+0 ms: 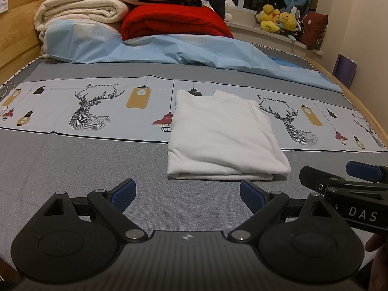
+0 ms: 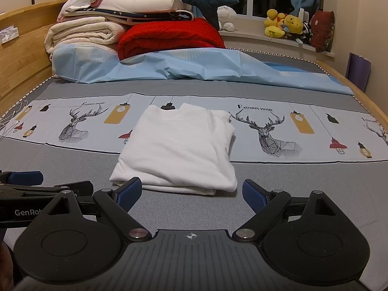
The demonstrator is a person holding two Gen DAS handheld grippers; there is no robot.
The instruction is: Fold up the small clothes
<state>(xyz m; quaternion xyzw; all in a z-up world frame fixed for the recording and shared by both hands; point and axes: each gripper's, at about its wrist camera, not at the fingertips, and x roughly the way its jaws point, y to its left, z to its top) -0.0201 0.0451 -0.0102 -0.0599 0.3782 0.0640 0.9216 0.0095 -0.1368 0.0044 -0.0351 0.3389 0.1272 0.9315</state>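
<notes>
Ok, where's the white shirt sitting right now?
The white shirt lies folded on the bed sheet, just ahead of both open grippers, between the two deer prints, its collar end toward the blue cover.

The folded shirt (image 1: 223, 135) lies on the bed sheet (image 1: 72, 169) just ahead of my two grippers, my left gripper (image 1: 186, 197) before its near edge, my right gripper (image 2: 191, 195) beside it to the right. Behind the shirt sits a rumpled cover (image 1: 169, 51), and behind that a stack of folded blankets (image 1: 97, 9). Plush toys (image 1: 278, 19) sit far right on the windowsill (image 2: 254, 36).
</notes>
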